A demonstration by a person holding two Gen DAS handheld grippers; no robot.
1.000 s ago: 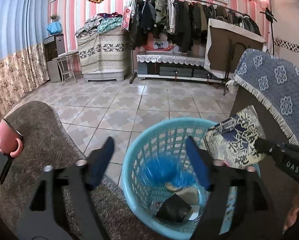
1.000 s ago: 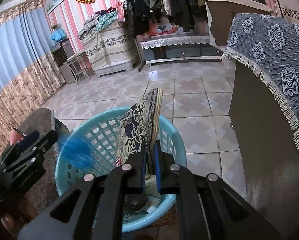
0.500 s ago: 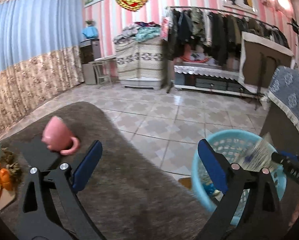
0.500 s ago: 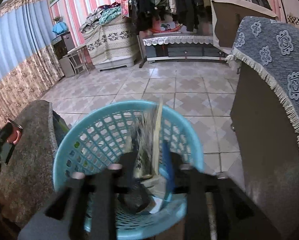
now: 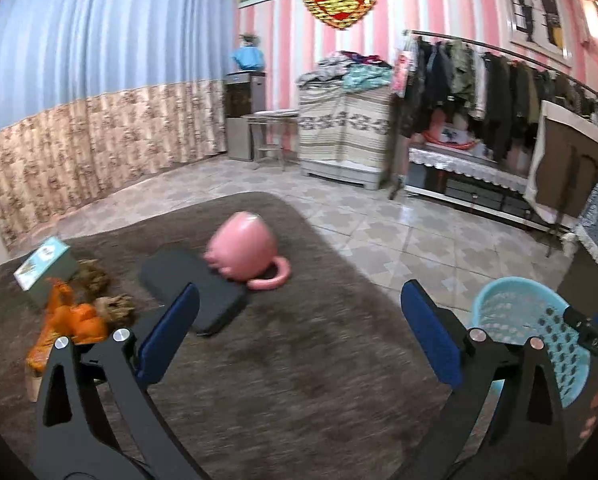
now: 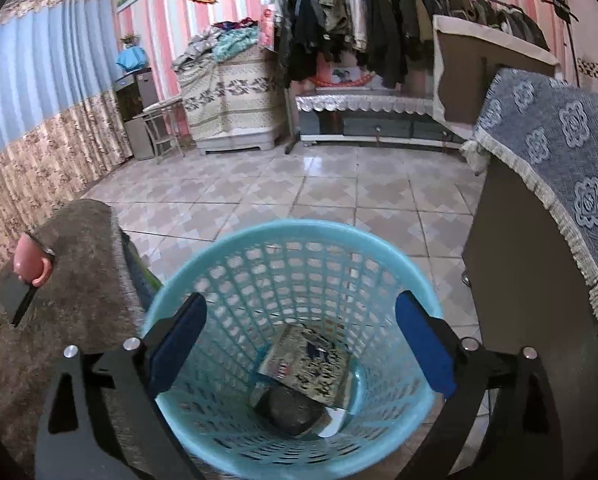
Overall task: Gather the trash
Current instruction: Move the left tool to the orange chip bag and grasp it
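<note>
A brown rug (image 5: pixel 299 360) is seen covering the near surface, with a blue basket (image 6: pixel 299 320) standing just off its right edge on the tiled floor. The right gripper (image 6: pixel 299 344) is held above the basket mouth; its jaws are opening, nothing is between them, and a patterned packet (image 6: pixel 311 368) lies flat at the basket bottom on a dark lump, so that piece is judged collected. The left gripper (image 5: pixel 299 336) is aimed over the rug, its jaws opening wide and empty. Far ahead of it a pink mug (image 5: pixel 245 252) is tipped on its side beside a dark flat case (image 5: pixel 195 288); neither is judged to be trash. The remaining trash is taken to be the orange wrapper (image 5: pixel 69 320) and the brown scraps (image 5: pixel 111 304) at the rug's near left, beside a small box (image 5: pixel 45 266). That litter lies left of the left jaws and near them, well apart from the right gripper, so the left hand is judged the nearer. The wrapper's long axis appears to run from near to far, tilted slightly right, though blur leaves this uncertain; a swing left with the jaws set across it is called for.
</note>
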